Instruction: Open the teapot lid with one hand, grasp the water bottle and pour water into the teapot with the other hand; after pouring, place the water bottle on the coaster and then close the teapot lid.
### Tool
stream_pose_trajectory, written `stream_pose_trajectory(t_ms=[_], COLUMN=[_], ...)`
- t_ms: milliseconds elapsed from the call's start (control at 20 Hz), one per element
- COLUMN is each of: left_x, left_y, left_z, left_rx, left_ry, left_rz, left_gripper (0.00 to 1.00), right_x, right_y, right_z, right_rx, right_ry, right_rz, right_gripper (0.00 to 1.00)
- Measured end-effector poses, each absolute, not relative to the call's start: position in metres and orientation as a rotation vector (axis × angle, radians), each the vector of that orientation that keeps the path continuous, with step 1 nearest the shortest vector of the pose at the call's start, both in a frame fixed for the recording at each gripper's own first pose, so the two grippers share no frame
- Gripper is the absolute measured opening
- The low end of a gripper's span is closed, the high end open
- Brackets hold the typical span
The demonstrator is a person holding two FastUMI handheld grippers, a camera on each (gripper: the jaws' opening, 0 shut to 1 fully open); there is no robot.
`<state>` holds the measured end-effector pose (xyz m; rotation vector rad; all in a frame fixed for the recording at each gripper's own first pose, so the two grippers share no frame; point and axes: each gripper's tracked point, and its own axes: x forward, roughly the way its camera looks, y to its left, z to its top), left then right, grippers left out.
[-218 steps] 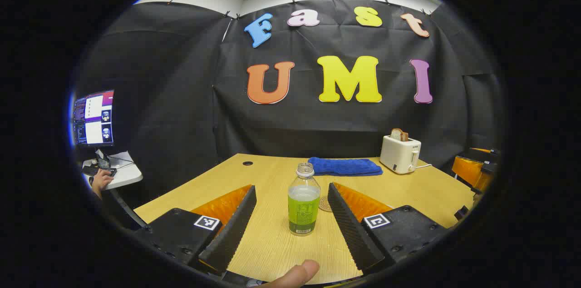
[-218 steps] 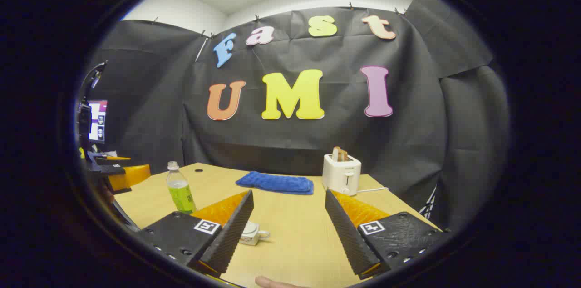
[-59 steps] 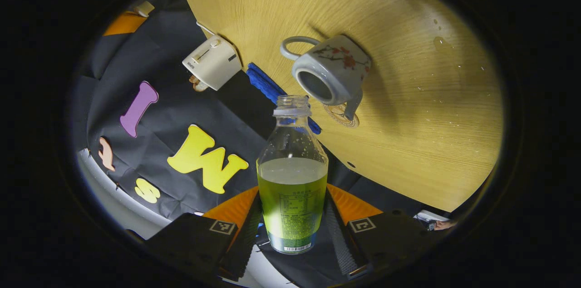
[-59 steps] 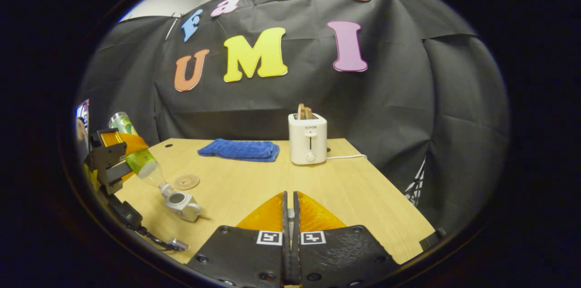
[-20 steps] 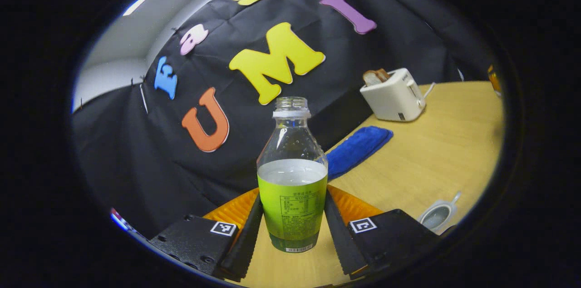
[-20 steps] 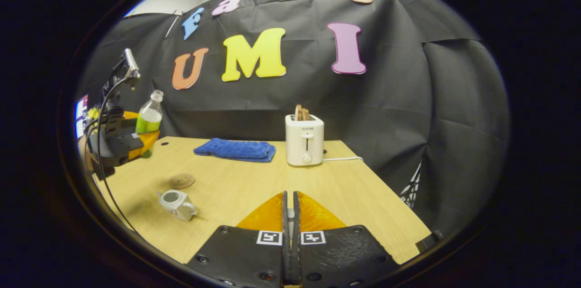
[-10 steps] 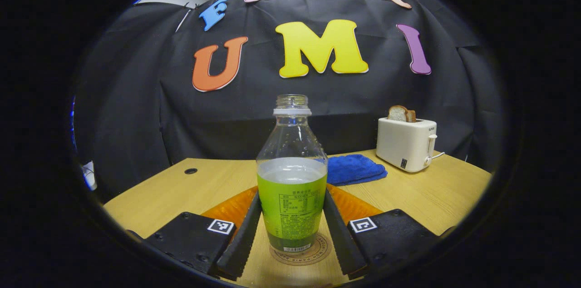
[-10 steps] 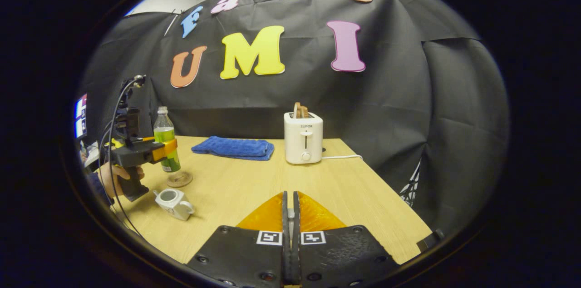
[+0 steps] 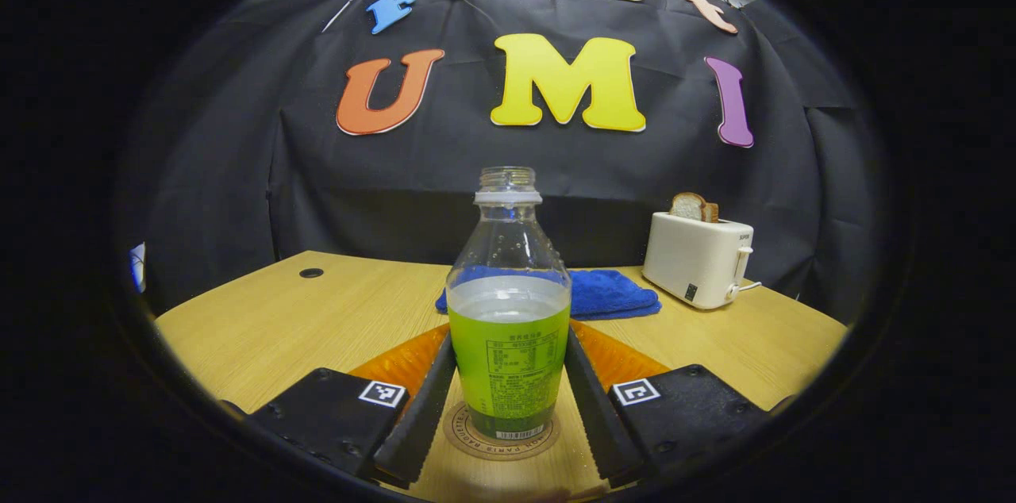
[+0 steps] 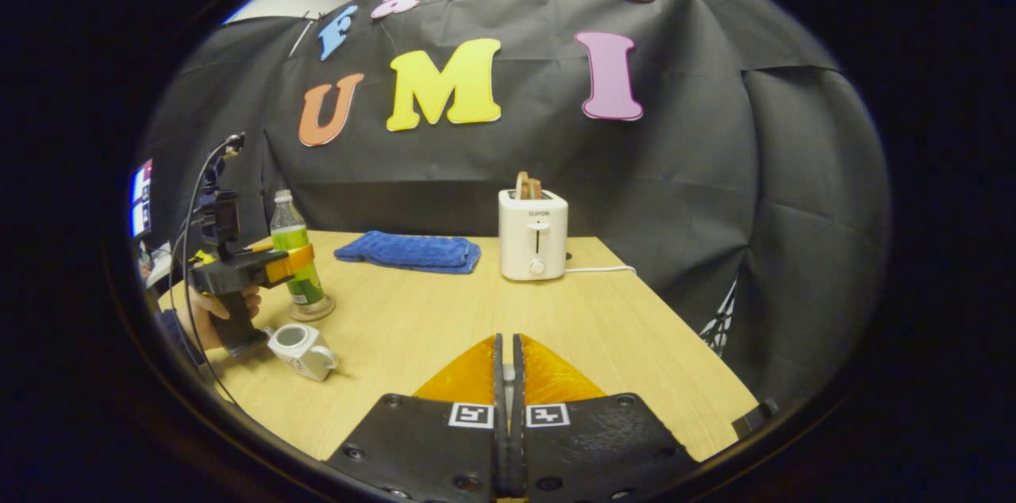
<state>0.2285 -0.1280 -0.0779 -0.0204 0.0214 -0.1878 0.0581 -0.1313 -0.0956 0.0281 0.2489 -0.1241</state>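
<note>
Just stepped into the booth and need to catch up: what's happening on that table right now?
A person is working two handheld grippers. The left gripper is clamped on the water bottle, upright on the coaster. In the right gripper view, the teapot sits lidless on the table beside the coaster. The right gripper is shut, held back over the near side of the table; whether it pinches the lid I cannot tell. Closing the teapot remains.

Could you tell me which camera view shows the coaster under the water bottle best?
The left gripper view: the coaster lies close up beneath the water bottle, its rim visible between the tool's fingers. The right gripper view shows it small and far off.
</note>
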Motion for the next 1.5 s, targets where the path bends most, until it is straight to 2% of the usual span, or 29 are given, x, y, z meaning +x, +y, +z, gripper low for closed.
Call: stream_pose_trajectory(t_ms=[100,200,350,650,750,1100,1300,1500], left_x=[0.227,0.225,0.216,0.172,0.152,0.067,0.041,0.025], left_y=[-0.127,-0.127,-0.119,-0.106,-0.088,-0.060,-0.027,-0.013], left_z=[-0.078,-0.073,-0.060,-0.025,-0.015,0.008,-0.012,-0.025], left_rx=[-0.003,0.004,0.020,0.039,0.076,-0.017,0.021,0.021], left_ry=[0.018,0.015,-0.013,-0.043,-0.044,-0.097,-0.056,-0.028], left_rz=[-0.186,-0.182,-0.154,-0.125,-0.073,-0.101,-0.038,-0.046], left_gripper=[0.82,0.90,0.95,0.96,0.96,0.96,0.96,0.96], right_x=[0.058,0.060,0.061,0.060,0.060,0.063,0.070,0.085], right_y=[-0.130,-0.129,-0.125,-0.108,-0.098,-0.020,0.030,0.067], right_z=[-0.096,-0.096,-0.099,-0.101,-0.100,-0.069,-0.046,-0.048], right_rx=[0.024,0.023,0.018,0.001,0.017,0.052,0.109,0.135], right_ry=[0.249,0.251,0.255,0.246,0.237,0.140,0.065,0.054], right_rz=[-0.124,-0.121,-0.116,-0.082,-0.066,0.121,0.256,0.313], right_gripper=[0.00,0.00,0.00,0.00,0.00,0.00,0.00,0.00])
